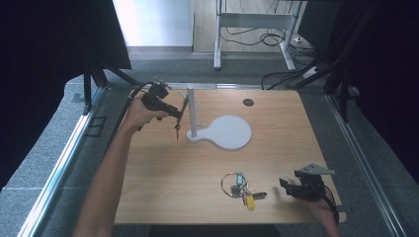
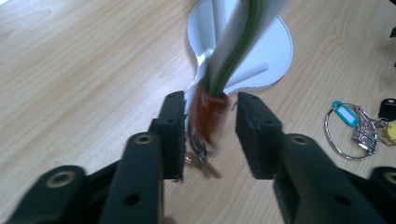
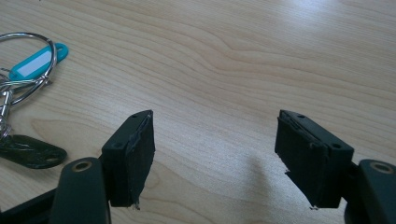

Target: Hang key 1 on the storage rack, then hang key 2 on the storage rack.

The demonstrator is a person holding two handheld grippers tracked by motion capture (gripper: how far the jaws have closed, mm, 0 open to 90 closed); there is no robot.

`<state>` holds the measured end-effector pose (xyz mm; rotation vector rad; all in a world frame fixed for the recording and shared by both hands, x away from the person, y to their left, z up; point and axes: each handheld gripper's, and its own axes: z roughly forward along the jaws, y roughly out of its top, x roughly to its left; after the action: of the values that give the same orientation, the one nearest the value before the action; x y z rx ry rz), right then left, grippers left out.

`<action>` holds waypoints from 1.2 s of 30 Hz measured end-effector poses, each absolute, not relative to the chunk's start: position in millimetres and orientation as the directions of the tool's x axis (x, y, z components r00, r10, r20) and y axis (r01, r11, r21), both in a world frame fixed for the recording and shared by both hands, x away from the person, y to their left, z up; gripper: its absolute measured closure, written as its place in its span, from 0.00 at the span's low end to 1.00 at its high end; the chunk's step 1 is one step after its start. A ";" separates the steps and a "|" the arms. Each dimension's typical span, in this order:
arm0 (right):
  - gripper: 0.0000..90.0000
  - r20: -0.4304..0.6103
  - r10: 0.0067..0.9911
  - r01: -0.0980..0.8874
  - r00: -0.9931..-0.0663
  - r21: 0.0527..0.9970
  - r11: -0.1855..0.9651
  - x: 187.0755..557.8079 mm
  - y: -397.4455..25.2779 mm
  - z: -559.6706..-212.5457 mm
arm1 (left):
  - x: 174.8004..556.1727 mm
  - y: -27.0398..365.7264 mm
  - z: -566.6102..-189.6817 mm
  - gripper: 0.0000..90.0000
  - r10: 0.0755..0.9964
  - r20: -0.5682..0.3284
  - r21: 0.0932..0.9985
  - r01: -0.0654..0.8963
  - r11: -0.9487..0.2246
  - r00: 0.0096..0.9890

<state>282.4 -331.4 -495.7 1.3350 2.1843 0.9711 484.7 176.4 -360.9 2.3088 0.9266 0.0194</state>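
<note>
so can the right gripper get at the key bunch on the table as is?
Probably yes. The right gripper is open, low over the table, and the key bunch lies just beside its jaws with bare wood between.

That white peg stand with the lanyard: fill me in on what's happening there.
A person works with a gripper in each hand. The left gripper is at the white peg stand, its fingers apart on either side of a green lanyard with a brown end and keys that hangs along the post; whether it has been released is unclear. The right gripper is open over bare table, beside a second key bunch lying flat.
</note>
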 end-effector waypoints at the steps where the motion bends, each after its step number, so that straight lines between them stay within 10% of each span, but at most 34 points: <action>1: 0.32 0.019 0.886 0.607 -0.463 0.735 0.302 282.4 -331.4 -495.7 | 484.0 175.9 -361.0 0.68 0.624 -0.209 0.569 0.613 -0.549 0.753; 36: 0.31 -0.038 0.846 0.547 -0.532 0.747 0.377 291.8 -310.6 -475.6 | 367.8 196.0 -358.5 0.47 0.627 -0.076 0.632 0.524 -0.571 0.775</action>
<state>291.8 -310.6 -475.6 1.2051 2.2259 0.9726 367.8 196.0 -358.5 2.3106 0.8531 0.2054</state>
